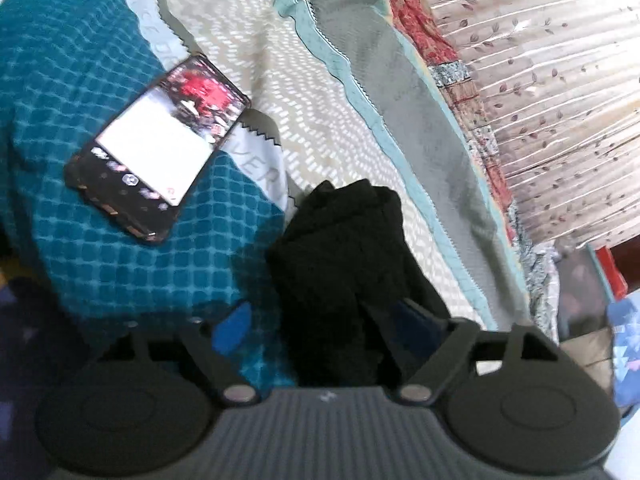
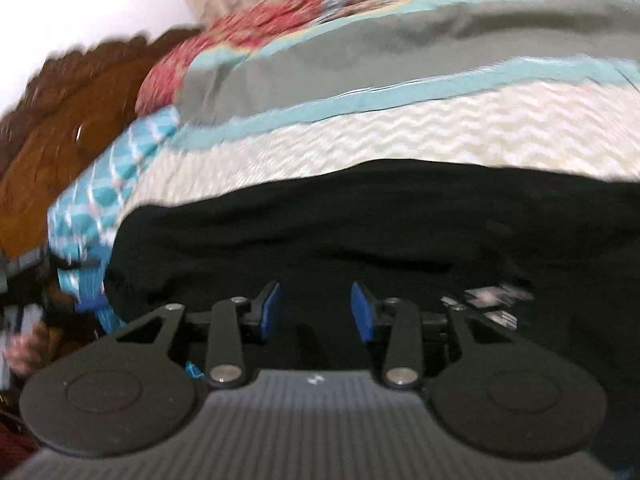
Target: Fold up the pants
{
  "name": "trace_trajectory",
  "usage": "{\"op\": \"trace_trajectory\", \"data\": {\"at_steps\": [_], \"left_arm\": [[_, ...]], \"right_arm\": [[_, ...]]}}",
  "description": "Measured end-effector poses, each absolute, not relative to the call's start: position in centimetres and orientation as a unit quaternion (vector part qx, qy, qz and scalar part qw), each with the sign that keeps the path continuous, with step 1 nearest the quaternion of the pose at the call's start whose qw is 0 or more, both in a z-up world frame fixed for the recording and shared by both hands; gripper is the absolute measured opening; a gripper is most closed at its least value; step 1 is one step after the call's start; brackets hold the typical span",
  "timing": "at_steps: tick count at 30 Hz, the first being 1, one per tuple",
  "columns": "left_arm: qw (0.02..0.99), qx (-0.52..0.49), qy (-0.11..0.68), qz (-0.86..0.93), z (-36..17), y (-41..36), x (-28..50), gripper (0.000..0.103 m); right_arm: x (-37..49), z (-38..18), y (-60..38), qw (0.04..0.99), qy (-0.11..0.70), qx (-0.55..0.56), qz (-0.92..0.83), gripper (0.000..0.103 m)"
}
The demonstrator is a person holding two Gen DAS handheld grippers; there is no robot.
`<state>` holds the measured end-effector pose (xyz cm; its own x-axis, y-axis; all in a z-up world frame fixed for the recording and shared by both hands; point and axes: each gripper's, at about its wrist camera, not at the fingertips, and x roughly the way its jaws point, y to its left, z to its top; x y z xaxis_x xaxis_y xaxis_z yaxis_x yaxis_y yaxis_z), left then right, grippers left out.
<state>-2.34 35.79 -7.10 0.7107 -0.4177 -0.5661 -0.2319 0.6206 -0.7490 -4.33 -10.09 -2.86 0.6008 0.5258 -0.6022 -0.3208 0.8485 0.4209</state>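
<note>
The black pants [image 1: 344,276] lie bundled on the patterned bedspread [image 1: 256,60], just beside a phone [image 1: 158,152]. The left gripper [image 1: 324,320] stands with jaws spread wide, clear of the fabric. The right gripper [image 2: 316,312] is parted over the pants [image 2: 360,220]; through the blur, its pads [image 2: 362,316] appear to hold nothing.

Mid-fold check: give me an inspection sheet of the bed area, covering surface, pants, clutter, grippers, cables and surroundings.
Surface: patterned bedspread, teal, cream and grey bands.
Job's things: black pants bunched on the bedspread.
Clutter: phone, screen lit, lying on the teal part, apart from the pants.
Grippers: left hand-held gripper open wide, pants between its fingers; right hand-held gripper open over the pants, pads not pressing.
Cables: nothing seen.
Surroundings: leaf-print curtain beyond the bed; images blurred.
</note>
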Motion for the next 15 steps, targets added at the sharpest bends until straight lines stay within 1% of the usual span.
{"op": "trace_trajectory", "data": {"at_steps": [2,4,7,9,10,11,13,15], "left_arm": [[0.818,-0.427,0.379,-0.071,-7.5,35.0,-0.9,0.093],[0.817,-0.423,0.384,-0.077,-8.3,34.7,0.4,0.095],[0.811,-0.428,0.390,-0.080,-9.3,33.8,2.1,0.099],[0.819,-0.420,0.382,-0.082,-9.5,33.6,2.4,0.098],[0.826,-0.411,0.377,-0.079,-9.4,33.3,2.5,0.079],[0.833,-0.400,0.376,-0.072,-9.3,33.1,2.7,0.047],[0.825,-0.419,0.370,-0.084,-9.4,33.2,2.6,0.032],[0.832,-0.417,0.355,-0.087,-8.3,32.8,2.1,0.030]], "right_arm": [[-2.5,-3.1,-8.1,0.883,0.395,0.107,0.229,0.043],[-1.2,-3.5,-7.2,0.874,0.417,0.113,0.221,0.043],[-0.9,-3.8,-7.7,0.864,0.427,0.144,0.225,0.043],[-1.5,-3.6,-8.2,0.860,0.429,0.150,0.230,0.043],[-1.0,-3.5,-7.7,0.858,0.432,0.153,0.233,0.043],[-0.6,-3.5,-7.3,0.855,0.436,0.155,0.236,0.043],[-0.4,-3.2,-6.6,0.849,0.442,0.160,0.242,0.043],[-0.7,-3.1,-6.4,0.842,0.450,0.161,0.251,0.043]]}}
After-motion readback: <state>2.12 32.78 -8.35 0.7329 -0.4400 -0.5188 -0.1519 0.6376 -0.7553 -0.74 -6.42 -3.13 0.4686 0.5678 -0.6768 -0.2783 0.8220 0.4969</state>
